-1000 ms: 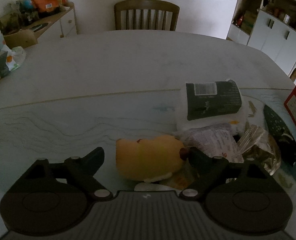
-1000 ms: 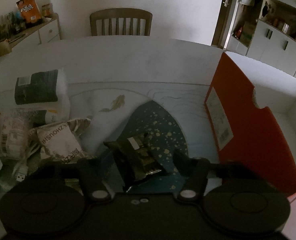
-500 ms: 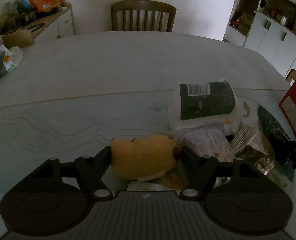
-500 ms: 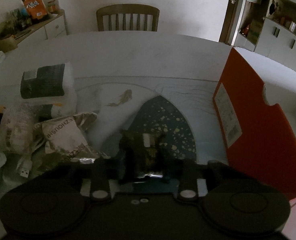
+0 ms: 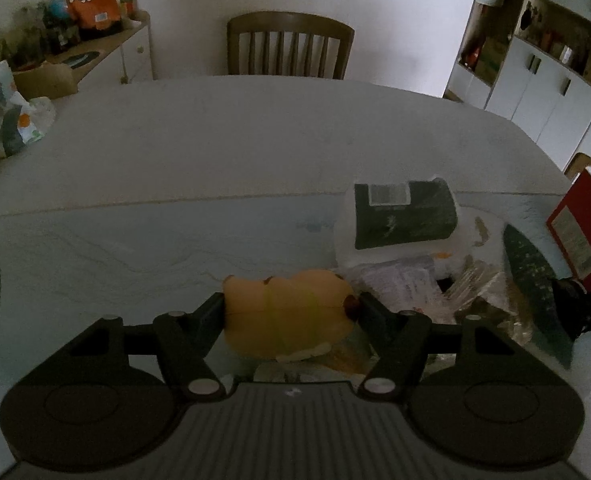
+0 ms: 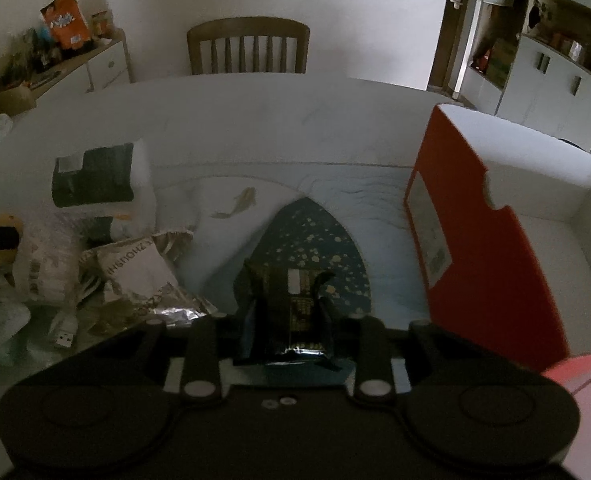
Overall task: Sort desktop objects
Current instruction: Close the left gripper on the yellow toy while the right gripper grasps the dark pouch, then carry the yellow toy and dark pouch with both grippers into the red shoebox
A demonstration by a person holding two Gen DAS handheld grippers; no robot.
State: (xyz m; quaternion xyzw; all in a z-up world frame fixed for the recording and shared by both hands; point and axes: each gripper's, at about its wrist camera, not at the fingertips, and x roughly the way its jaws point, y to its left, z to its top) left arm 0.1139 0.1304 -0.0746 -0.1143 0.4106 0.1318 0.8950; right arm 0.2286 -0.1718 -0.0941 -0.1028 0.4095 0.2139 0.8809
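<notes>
Left gripper (image 5: 291,308): fingers closing, clamped on yellow plush toy (image 5: 287,314). Right gripper (image 6: 289,304): fingers pinching dark snack packet (image 6: 295,312) beside red box (image 6: 487,264).

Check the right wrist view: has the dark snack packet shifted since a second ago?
Yes. The dark snack packet lay skewed on the blue speckled mat patch; now it stands squared up, crumpled between the right gripper fingers.
</notes>
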